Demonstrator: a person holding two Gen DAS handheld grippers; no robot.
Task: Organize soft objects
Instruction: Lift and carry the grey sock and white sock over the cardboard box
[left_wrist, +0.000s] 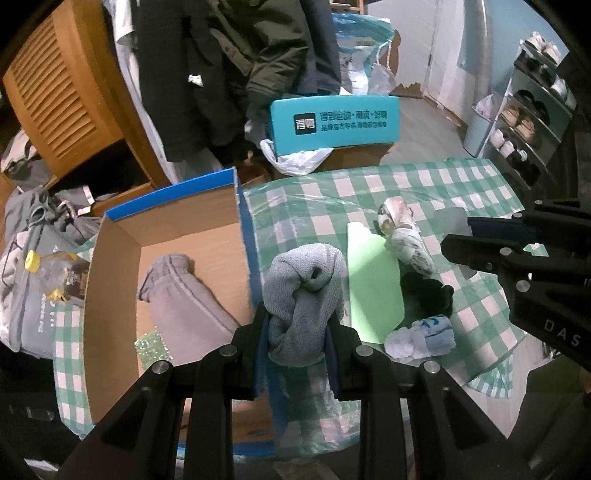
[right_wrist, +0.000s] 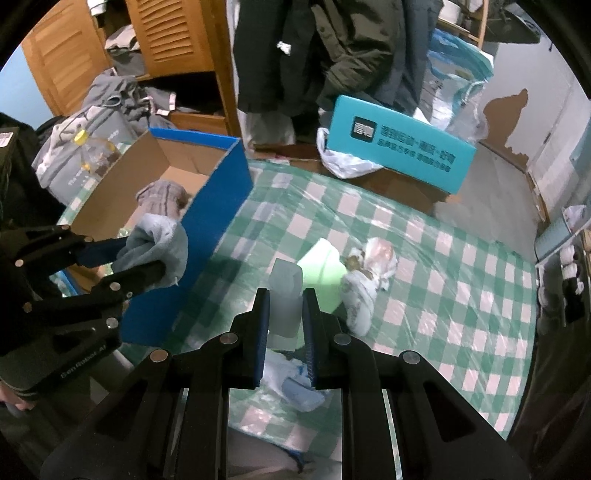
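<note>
The rolled terry towel (left_wrist: 303, 295) in the black left gripper (left_wrist: 297, 325) is pale grey-blue. The open cardboard box (left_wrist: 110, 295) is brown inside, blue outside. The plastic-covered desk cloth (left_wrist: 406, 184) ahead is green-and-white checked.

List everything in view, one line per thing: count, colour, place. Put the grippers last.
rolled towel: one, grey-blue, clamped in the left gripper beside the box wall.
box: one, blue outside, brown inside, left end of the table.
grey garment: one, inside the box.
patterned roll: one, white and brown, mid-table.
black item: one, below the patterned roll.
white-blue cloth: one, crumpled, near table edge.
green sheet: one, pale green, flat on the tablecloth.
tablecloth: one, green-white check.
teal box: one, behind the table.
left gripper: shut on the towel.
right gripper: closed on a pale folded piece.
</note>
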